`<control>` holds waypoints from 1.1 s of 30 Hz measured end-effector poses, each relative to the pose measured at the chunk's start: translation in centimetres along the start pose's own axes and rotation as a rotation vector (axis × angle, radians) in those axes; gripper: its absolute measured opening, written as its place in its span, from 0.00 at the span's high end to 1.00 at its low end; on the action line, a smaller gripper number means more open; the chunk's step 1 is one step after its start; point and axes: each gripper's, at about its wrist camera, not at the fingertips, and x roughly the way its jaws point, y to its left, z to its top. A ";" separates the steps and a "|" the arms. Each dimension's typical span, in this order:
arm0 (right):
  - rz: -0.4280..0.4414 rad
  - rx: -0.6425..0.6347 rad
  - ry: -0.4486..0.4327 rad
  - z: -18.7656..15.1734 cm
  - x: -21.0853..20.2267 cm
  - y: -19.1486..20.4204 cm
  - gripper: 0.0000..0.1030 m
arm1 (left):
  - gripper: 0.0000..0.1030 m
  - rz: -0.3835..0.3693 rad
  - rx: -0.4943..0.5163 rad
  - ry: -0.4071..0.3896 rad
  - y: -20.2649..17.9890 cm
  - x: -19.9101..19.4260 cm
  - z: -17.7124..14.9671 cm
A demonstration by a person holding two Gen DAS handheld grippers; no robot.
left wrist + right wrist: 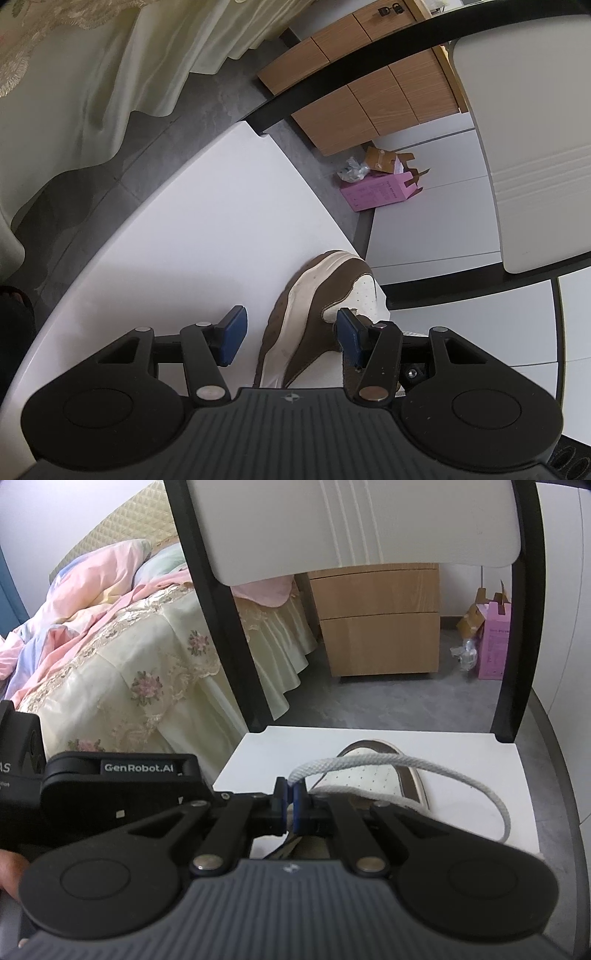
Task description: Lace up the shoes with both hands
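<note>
Right gripper (290, 794), blue pads pinched on white braided lace (406, 766) looping over brown-and-white sneaker (373, 775) on white chair seat (258, 753). Left gripper (291, 334) wide, straddling the shoe's side, gripping nothing. Advice: keep lace taut; steady shoe with left before threading.

- Shoe (314, 325): heel end hidden under the left gripper's body; right side behind a finger.
- Lace (406, 766): its end lost between the shut fingers (300, 797).
- Pink box (495, 646): print too small to read.
</note>
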 end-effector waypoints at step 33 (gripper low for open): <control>0.008 -0.103 -0.012 -0.6 0.2 1.7 0.97 | 0.45 -0.015 -0.066 -0.031 0.7 -0.6 0.6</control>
